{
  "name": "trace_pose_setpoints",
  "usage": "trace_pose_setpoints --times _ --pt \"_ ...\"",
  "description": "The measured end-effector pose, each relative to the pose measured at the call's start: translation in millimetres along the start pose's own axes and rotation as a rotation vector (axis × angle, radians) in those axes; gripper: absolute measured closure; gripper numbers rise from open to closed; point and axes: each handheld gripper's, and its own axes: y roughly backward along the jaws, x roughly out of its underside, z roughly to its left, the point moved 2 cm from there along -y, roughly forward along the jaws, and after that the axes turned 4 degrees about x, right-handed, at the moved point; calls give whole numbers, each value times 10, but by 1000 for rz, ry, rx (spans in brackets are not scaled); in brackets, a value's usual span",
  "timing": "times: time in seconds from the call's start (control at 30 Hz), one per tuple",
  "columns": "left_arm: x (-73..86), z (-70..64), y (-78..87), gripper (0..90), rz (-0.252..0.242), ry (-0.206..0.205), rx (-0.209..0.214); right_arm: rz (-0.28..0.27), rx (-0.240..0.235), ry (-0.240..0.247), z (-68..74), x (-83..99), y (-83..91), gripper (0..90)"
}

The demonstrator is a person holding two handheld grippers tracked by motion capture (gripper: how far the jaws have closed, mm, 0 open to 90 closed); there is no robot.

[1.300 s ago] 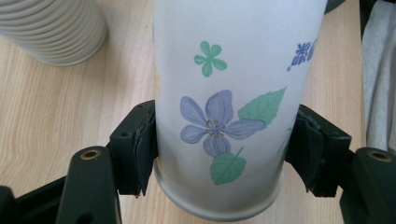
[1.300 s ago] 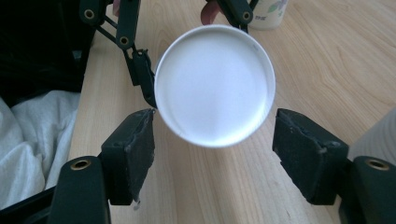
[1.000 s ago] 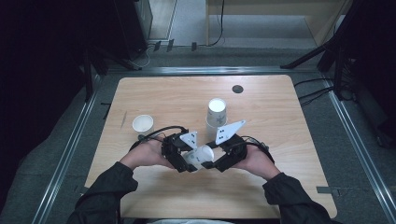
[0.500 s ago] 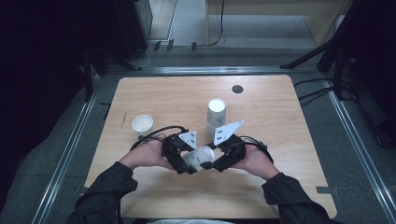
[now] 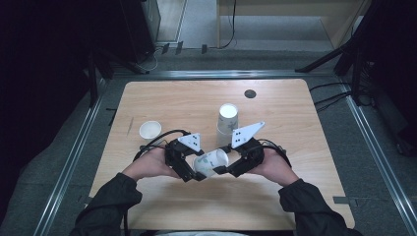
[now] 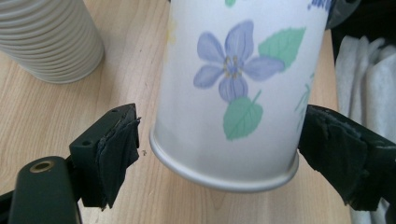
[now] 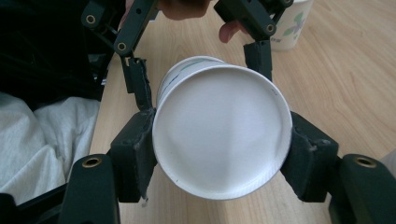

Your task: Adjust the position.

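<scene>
High view, item one: flowered paper cup (image 5: 211, 162), lying on its side in the air just over the counter (image 5: 295, 123), at 6 o'clock of the counter's middle, between the two hand-held grippers. White wall, violet blossom and green leaves printed on it, seen close in the left gripper view (image 6: 233, 88); plain white round end facing the lens in the right gripper view (image 7: 219, 135).

Right hand-held gripper (image 5: 222, 168): clenched on the flowered paper cup, one black pad pressed to each side of the white end, shown in the right gripper view (image 7: 219, 154). Grey three-cornered plate on top, pointing toward 1 o'clock.

Left hand-held gripper (image 5: 195, 173): released, jaws spread; in the left gripper view (image 6: 219, 158) one pad standing clear of the cup's rim with wood showing in the gap, the other pad just at the wall, contact not certain. Placed at 9 o'clock of the cup.

Stack of nested cups (image 5: 227, 124): upright, mouth down, at 12 o'clock of the held cup, near it; ribbed side in the left gripper view (image 6: 51, 39).

Single small cup (image 5: 150, 130): upright, open, at 10 o'clock, well apart.

Dark round spot (image 5: 250, 93): far edge of the counter, 1 o'clock.
</scene>
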Motion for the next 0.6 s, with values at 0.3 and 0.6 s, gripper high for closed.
trace_pose_setpoints --times 0.3,0.6 --pt "87 -32 88 127 -108 40 -3 -42 -26 -4 -35 -76 70 352" --pt "91 -104 77 137 -206 56 7 -95 -65 -30 -56 -125 115 352"
